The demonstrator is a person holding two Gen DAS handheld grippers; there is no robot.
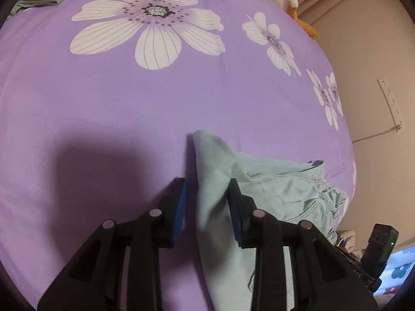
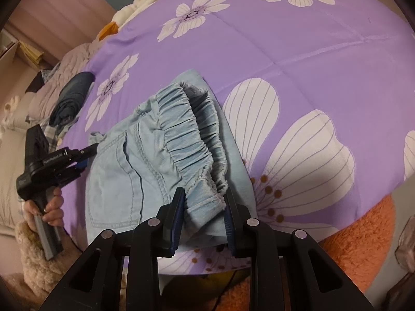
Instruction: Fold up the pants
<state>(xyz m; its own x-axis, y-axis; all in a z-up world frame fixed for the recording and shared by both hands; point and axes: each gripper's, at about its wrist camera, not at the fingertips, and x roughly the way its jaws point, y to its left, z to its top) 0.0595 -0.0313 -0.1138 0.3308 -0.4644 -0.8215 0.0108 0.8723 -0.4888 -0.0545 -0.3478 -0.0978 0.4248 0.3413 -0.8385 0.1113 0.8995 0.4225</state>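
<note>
Right gripper (image 2: 203, 208), lower centre of the right view: jaws pinch the gathered waistband of the pants (image 2: 155, 160), cloth bunched between the blue pads.

Left gripper (image 1: 207, 207), lower centre of the left view: jaws part-spread around a fold of the pants (image 1: 212, 181); right pad touches the cloth, left pad stands clear.

In the right view the left gripper (image 2: 83, 159) sits at mid-left, held by a hand (image 2: 50, 207). White lettering on its body, too small to read.

Pants lie folded on the bed (image 2: 285, 39), centre of frame. Purple cover, white flower print.

Beyond: rolled dark jeans (image 2: 74, 98) at left, a white plush toy (image 2: 135, 7) at upper left, beige curtain (image 1: 350, 13) behind.
</note>
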